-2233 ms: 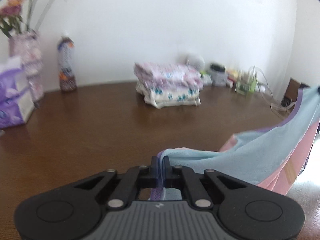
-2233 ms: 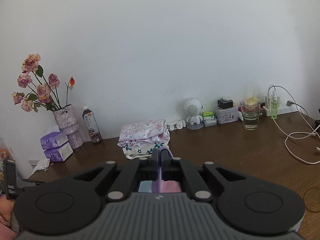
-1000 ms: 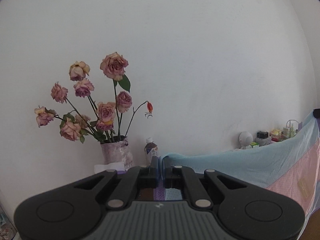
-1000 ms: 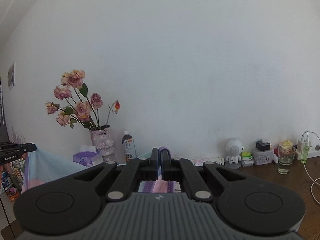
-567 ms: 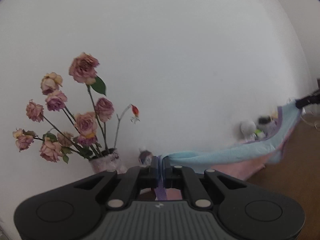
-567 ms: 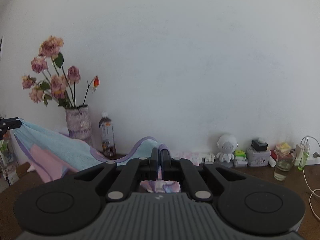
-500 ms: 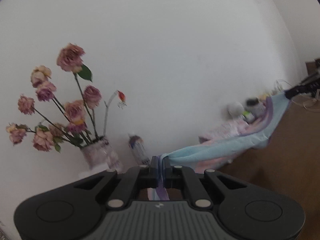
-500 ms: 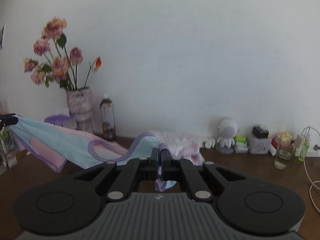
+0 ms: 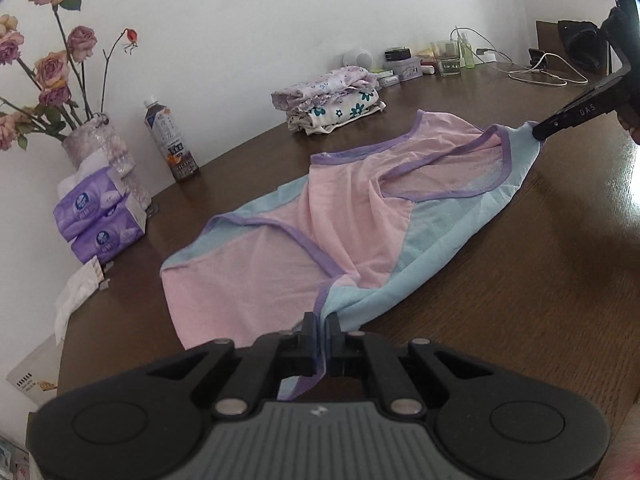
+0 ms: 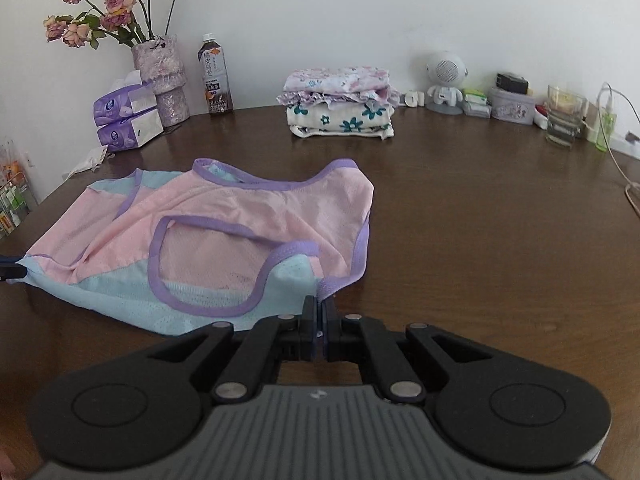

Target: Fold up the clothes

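Pink-and-blue mesh vest [image 9: 320, 216] now lies spread on the counter [image 10: 480, 208], no longer hanging aloft. Your left tongs [image 9: 320, 326] and right tongs [image 10: 319, 308] each pinch a corner. Folded stack [image 10: 340, 104] at twelve o'clock; folding looks ready.

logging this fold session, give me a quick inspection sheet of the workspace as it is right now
Surface: dark wooden table, glare at its right edge.
Job's things: pink and blue vest with purple trim lies spread out but rumpled; folded stack of floral clothes near the wall.
Clutter: vase of roses, drink bottle, tissue packs, white robot figure, tin, glass, green bottle.
Grippers: left gripper shut on the vest's blue edge; right gripper shut on its purple-trimmed edge.
Cables: white cable trails along the right side.
Surroundings: plain white wall.
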A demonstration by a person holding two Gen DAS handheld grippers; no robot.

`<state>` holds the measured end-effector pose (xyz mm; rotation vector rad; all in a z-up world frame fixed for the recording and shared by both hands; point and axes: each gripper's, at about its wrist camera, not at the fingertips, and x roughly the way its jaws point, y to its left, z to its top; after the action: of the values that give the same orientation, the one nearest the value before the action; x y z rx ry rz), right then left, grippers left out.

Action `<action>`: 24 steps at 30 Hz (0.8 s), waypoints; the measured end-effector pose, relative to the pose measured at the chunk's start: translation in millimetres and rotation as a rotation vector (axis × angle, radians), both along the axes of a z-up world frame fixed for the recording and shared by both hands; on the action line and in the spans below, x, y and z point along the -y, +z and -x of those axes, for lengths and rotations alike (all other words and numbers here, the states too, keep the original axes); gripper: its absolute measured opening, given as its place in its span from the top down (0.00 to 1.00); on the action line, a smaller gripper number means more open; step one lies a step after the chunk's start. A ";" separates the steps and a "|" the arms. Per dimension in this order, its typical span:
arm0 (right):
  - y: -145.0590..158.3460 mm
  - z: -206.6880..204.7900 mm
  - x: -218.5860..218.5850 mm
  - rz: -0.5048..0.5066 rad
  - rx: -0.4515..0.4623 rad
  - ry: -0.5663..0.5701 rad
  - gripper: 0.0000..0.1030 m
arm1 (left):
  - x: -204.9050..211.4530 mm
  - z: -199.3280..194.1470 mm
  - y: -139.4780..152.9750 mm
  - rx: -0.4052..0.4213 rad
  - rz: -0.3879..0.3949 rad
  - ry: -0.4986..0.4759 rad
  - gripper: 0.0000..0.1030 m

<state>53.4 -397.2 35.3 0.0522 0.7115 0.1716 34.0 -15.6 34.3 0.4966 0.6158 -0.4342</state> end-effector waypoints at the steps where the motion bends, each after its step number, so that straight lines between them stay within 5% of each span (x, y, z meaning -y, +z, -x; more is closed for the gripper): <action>1: -1.8 4.0 0.5 0.003 -0.001 -0.006 0.98 | -1.2 4.3 -1.1 -0.003 0.001 0.004 0.97; 16: -11.5 55.5 12.5 -0.013 0.007 -0.087 0.95 | -19.8 59.3 -7.5 -0.015 0.078 0.037 0.92; 19: -9.2 65.9 16.4 -0.016 0.016 -0.125 0.74 | -24.1 66.4 -4.9 -0.010 0.105 0.042 0.87; 20: -7.2 70.8 18.3 -0.018 0.028 -0.140 0.58 | -25.5 68.7 -4.1 -0.009 0.114 0.044 0.87; 24: 4.8 88.1 22.1 -0.049 0.089 -0.158 0.53 | -31.2 78.2 -0.6 -0.002 0.151 0.052 0.69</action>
<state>-34.6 -419.3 40.1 0.1466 0.6113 0.0398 -44.2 15.6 33.7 0.3357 0.5918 -0.4282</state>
